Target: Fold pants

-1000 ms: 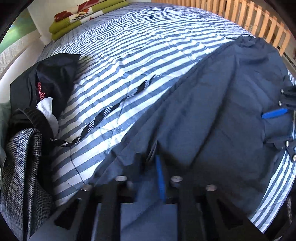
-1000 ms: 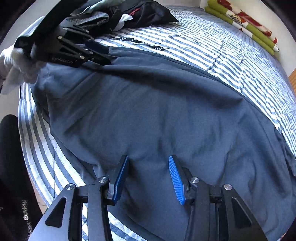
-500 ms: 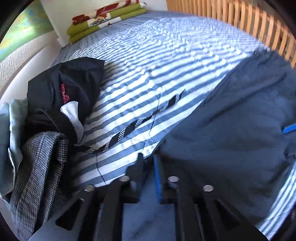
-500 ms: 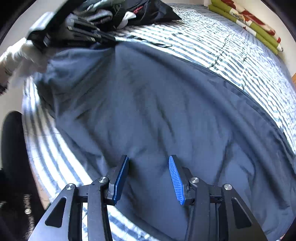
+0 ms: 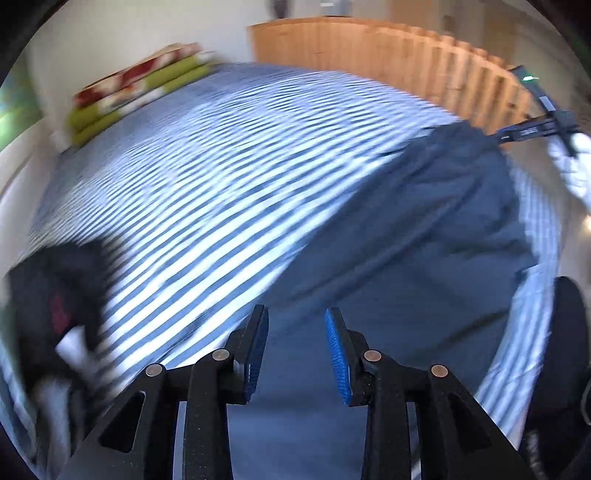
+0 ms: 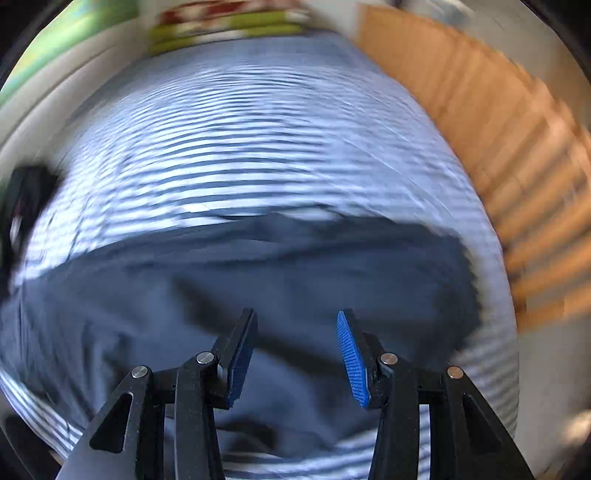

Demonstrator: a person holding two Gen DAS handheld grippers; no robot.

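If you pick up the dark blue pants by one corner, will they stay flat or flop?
Probably flop: the pants lie in soft wrinkles on the striped bedspread. They look thin, so likely light. Pushed, they would probably bunch up rather than slide whole.

The view is blurred. The right gripper (image 6: pixel 295 354) points down over dark blue pants (image 6: pixel 258 280), its blue-padded jaws apart with nothing between them. The pants lie spread across the near part of a bed with a blue-and-white striped cover (image 6: pixel 251 140). A wooden slatted frame (image 6: pixel 517 155) runs along the bed's right side. Folded green and red bedding (image 6: pixel 221 26) lies at the far end. A dark garment (image 6: pixel 26 199) shows at the left edge.
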